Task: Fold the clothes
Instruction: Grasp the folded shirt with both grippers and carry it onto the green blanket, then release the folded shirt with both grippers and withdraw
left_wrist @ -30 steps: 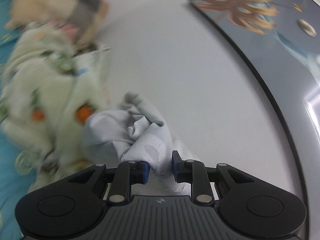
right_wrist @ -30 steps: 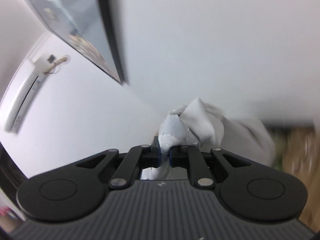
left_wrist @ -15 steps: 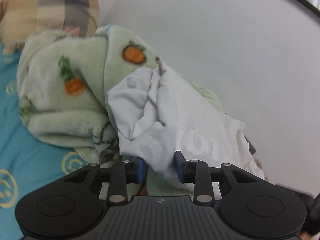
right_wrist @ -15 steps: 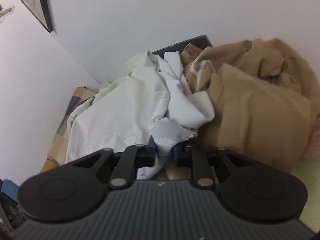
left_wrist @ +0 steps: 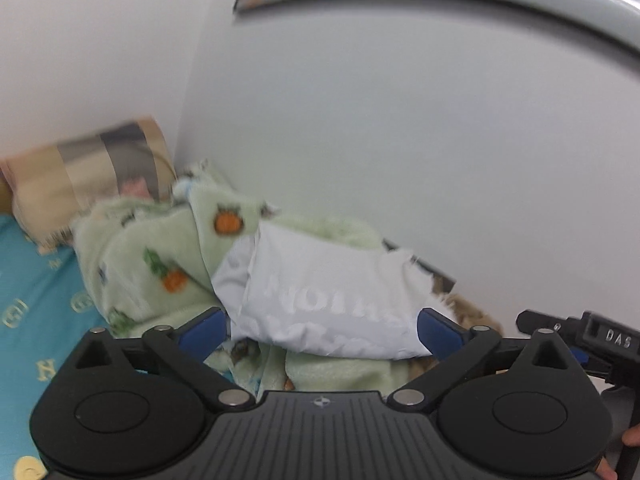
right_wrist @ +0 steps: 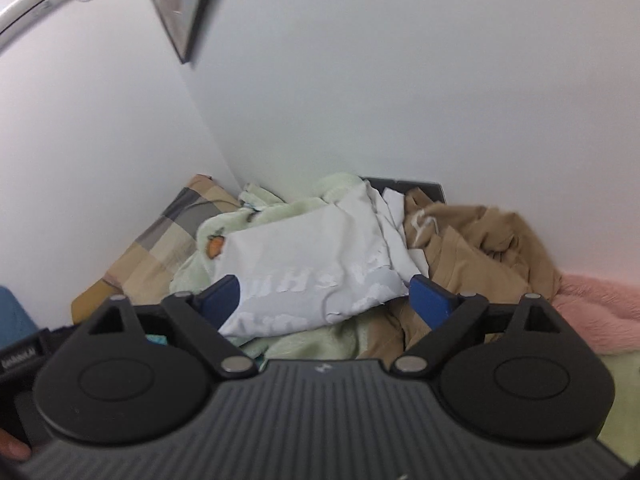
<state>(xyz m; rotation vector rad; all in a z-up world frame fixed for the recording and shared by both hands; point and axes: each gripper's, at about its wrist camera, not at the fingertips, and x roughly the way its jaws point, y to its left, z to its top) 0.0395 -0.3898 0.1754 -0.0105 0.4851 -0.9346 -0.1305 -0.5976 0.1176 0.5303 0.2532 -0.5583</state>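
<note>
Both my claws spread wide, empty: left point(left_wrist: 322, 326), right point(right_wrist: 322, 294) | white shirt point(left_wrist: 320, 304) bunched on green blanket point(left_wrist: 160, 264) straight ahead | long axis crosswise | neither claw clearly nearer

This is a bedroom in a home. There is a bed point(left_wrist: 28, 280) with a blue sheet and a checked pillow point(left_wrist: 80, 176) in the corner. A soft green blanket point(left_wrist: 152, 256) with little carrots lies on it, under loose clothes point(right_wrist: 472, 248). A picture point(right_wrist: 176, 4) hangs on the white wall point(left_wrist: 360, 140).
</note>
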